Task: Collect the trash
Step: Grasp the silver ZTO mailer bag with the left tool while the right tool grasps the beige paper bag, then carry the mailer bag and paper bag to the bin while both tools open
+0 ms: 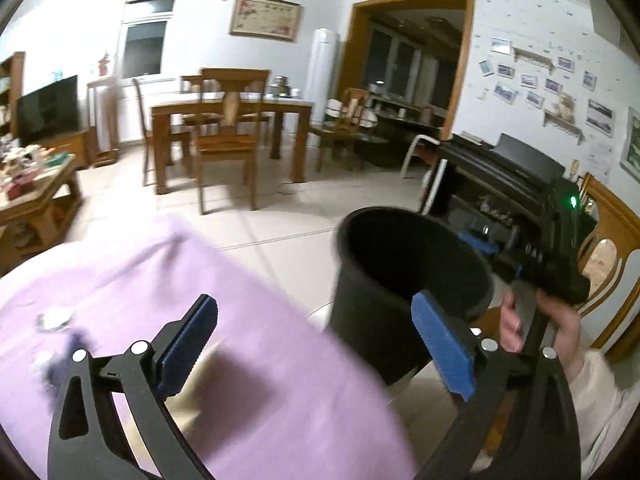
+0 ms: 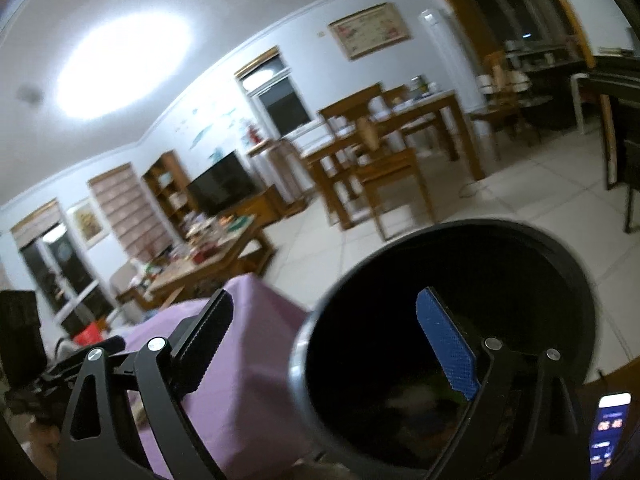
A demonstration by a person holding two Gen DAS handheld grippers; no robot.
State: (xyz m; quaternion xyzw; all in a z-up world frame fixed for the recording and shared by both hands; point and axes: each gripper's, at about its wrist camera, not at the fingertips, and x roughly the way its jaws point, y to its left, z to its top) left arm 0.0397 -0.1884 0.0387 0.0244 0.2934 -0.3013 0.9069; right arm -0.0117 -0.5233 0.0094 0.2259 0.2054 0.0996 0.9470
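A black trash bin (image 1: 384,300) stands beside the purple-covered table (image 1: 248,320). My left gripper (image 1: 316,344) is open and empty over the table's edge, its right finger in front of the bin wall. Small pieces of trash (image 1: 54,320) lie blurred on the cloth at the far left. My right gripper (image 2: 324,344) is open and empty; its blue right finger (image 2: 448,352) is over the bin's mouth (image 2: 400,320), its left finger outside the rim over the purple table (image 2: 248,368). Dim trash lies in the bin's bottom (image 2: 412,404). The right gripper also shows in the left wrist view (image 1: 532,256), behind the bin.
A wooden dining table with chairs (image 1: 228,128) stands across the tiled floor. A cluttered coffee table (image 1: 32,184) and TV (image 1: 48,108) are at the left. A black piano (image 1: 500,176) and a wooden chair (image 1: 612,256) are at the right. A lit phone (image 2: 610,428) is at the lower right.
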